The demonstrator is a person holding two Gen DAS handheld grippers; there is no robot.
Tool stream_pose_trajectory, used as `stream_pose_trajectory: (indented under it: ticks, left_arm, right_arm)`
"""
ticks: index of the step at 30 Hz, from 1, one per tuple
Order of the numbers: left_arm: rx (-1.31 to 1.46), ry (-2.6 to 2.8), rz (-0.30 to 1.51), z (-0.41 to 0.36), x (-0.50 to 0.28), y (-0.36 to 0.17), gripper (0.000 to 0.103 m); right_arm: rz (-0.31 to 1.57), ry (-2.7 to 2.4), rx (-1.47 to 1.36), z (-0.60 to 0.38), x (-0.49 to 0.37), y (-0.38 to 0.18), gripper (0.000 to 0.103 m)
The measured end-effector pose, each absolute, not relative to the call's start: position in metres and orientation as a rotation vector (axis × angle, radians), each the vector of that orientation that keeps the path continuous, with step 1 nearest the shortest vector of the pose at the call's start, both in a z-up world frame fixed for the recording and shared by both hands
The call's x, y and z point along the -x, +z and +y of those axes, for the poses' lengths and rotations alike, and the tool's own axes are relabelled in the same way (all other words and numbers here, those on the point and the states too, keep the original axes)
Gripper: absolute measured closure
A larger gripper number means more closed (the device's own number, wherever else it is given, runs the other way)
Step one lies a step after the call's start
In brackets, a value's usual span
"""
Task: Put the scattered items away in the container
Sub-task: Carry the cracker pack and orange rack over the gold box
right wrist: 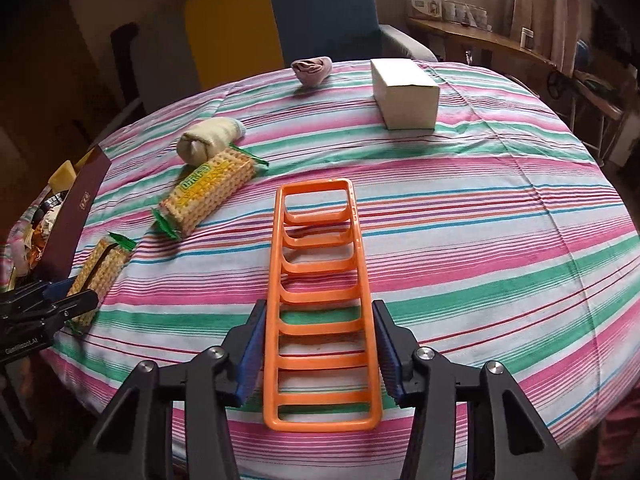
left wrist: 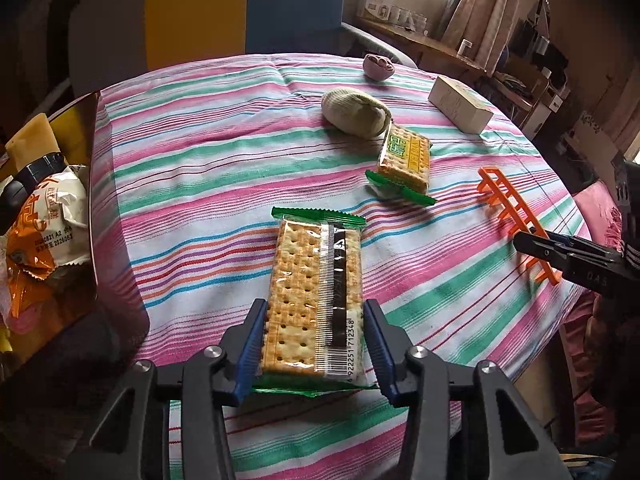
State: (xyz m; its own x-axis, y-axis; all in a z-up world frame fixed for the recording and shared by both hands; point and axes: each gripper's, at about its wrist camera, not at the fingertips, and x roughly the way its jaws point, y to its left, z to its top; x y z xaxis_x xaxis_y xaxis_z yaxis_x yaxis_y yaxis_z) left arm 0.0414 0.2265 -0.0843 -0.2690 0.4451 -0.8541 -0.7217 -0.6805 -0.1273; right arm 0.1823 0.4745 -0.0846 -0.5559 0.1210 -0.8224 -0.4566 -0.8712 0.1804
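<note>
At nine o'clock, the container (left wrist: 86,128) already held snack bags. Left gripper (left wrist: 316,344) was clamped on a cracker pack (left wrist: 308,280), right gripper (right wrist: 320,354) on an orange rack (right wrist: 320,280); another cracker pack (left wrist: 406,158), rolled socks (left wrist: 354,114), white box (left wrist: 460,110) remained at twelve.

Container (left wrist: 86,128) contents cut off, left edge

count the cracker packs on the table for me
2. One cracker pack lies between the fingers of the left gripper; the other cracker pack lies farther back, touching the rolled beige sock. More may sit hidden in the container at left.
</note>
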Motion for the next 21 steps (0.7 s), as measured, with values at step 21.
stream_pose_trajectory:
  ticks: [21]
  left_arm:
    - [1.077, 2.106, 0.248, 0.178, -0.059, -0.051, 0.055]
  right_arm:
    - [0.649, 2.617, 1.316, 0.4, -0.148, -0.065, 0.053]
